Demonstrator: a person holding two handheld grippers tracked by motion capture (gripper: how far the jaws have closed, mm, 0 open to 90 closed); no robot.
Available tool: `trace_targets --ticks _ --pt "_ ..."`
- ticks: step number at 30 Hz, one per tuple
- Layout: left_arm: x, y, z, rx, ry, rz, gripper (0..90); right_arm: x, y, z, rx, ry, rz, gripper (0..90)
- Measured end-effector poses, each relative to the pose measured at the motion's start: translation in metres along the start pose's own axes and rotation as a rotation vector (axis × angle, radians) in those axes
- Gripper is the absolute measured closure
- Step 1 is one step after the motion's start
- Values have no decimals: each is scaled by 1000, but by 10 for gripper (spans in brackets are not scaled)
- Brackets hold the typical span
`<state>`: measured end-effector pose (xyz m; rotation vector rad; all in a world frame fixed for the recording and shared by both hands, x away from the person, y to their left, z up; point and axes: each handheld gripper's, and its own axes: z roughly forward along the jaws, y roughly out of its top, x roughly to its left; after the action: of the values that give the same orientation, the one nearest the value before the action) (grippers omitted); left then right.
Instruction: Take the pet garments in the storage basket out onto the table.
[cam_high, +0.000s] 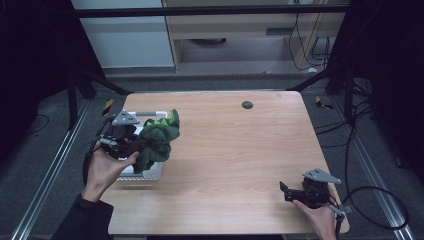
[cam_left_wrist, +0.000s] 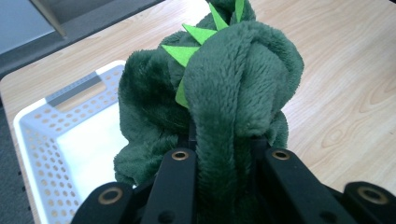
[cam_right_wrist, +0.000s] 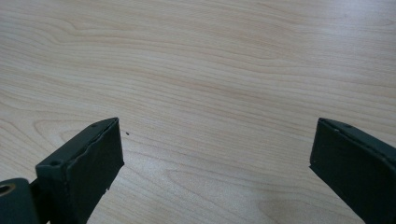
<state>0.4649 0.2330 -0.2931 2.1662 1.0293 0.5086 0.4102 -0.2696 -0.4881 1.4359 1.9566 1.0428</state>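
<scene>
The left hand-held gripper (cam_high: 134, 145) is clamped on a dark green plush dinosaur (cam_high: 159, 137), a soft toy with a row of bright green felt spikes (cam_left_wrist: 198, 35) along its back. In the left gripper view a thick fold of the plush is squeezed between the two black jaws, and the rest of the body bulges up and over them. The toy hangs above the near right part of a white perforated basket (cam_high: 150, 173), which stands at the left side of the wooden surface (cam_high: 240, 150); whether any of it rests on the basket rim cannot be told.

The toy looks light and wholly limp: it gives under the jaws, folds on itself and will sag and swing from whatever point holds it. The pile is not slippery, so a pinch on a bunched fold probably holds well, but a grip on a thin edge or a felt spike could slide off or bend the spike. The best hold appears to be a thick roll of the body, as taken here. Nothing about it seems fragile.

The right hand-held gripper (cam_high: 290, 191) rests low at the near right of the surface, its jaws standing wide apart with nothing but bare wood between them, well apart from the toy.
</scene>
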Motion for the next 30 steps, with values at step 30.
trace_targets --ticks 30 --pt "-52 27 26 27 -126 148 796 -2 1 -4 -27 -4 7 26"
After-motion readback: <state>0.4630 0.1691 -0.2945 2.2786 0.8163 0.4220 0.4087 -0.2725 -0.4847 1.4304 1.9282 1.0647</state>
